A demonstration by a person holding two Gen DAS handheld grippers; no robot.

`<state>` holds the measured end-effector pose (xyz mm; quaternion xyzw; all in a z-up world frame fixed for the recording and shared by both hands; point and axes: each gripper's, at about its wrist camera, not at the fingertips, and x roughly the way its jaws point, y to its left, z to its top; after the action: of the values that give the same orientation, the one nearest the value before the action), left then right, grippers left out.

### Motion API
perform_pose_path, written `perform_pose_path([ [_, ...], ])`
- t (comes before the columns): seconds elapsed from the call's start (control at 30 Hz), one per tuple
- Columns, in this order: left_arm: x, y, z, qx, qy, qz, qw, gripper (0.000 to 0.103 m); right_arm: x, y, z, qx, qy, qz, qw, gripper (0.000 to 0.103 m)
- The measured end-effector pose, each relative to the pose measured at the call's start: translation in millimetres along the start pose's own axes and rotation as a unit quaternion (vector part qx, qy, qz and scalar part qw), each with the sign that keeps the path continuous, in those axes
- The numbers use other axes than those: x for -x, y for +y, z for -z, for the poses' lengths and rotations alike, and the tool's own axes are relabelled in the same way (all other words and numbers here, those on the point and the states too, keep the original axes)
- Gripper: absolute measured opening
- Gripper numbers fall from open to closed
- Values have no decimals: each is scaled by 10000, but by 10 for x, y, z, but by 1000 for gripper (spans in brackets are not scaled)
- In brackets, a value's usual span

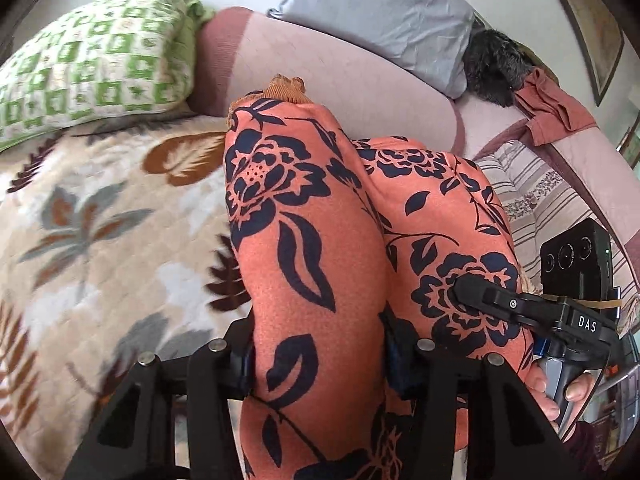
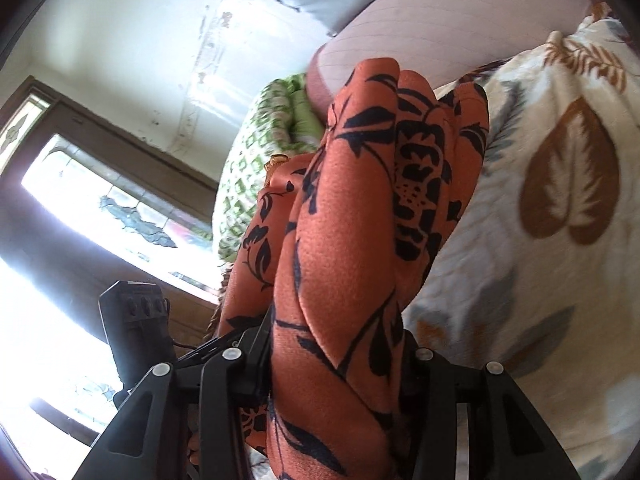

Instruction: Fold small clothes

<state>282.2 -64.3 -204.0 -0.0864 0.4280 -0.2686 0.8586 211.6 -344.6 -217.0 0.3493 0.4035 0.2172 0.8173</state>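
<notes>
An orange garment with dark navy flowers (image 1: 316, 216) hangs bunched between both grippers above the bed. My left gripper (image 1: 316, 364) is shut on a thick fold of it. The right gripper (image 1: 472, 300) shows at the right of the left wrist view, clamped on the same cloth. In the right wrist view the garment (image 2: 360, 208) fills the middle, and my right gripper (image 2: 336, 364) is shut on it. The left gripper's body (image 2: 136, 320) shows at the lower left. The fingertips are hidden by cloth.
A leaf-patterned blanket (image 1: 100, 220) covers the bed. A green-and-white pillow (image 1: 92, 52), a pink bolster (image 1: 320, 64) and a grey pillow (image 1: 380, 8) lie behind. A rust-red cloth (image 1: 556, 108) and a dark furry thing (image 1: 500, 68) lie at the right. A window (image 2: 100, 208) stands at left.
</notes>
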Motion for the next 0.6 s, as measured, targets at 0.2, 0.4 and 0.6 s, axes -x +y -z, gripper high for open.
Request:
perform_pose_path([
  [0.2, 149, 141, 229, 26, 77, -290, 9995, 51, -215, 123, 205, -12, 279, -21, 9996, 46],
  [0.4, 161, 313, 478, 109, 291, -497, 9983, 51, -451, 135, 404, -84, 530, 96, 9985, 46],
  [0.6, 59, 427, 704, 176, 562, -695, 9958, 51, -649, 38, 557, -133, 753, 341, 9965, 46],
])
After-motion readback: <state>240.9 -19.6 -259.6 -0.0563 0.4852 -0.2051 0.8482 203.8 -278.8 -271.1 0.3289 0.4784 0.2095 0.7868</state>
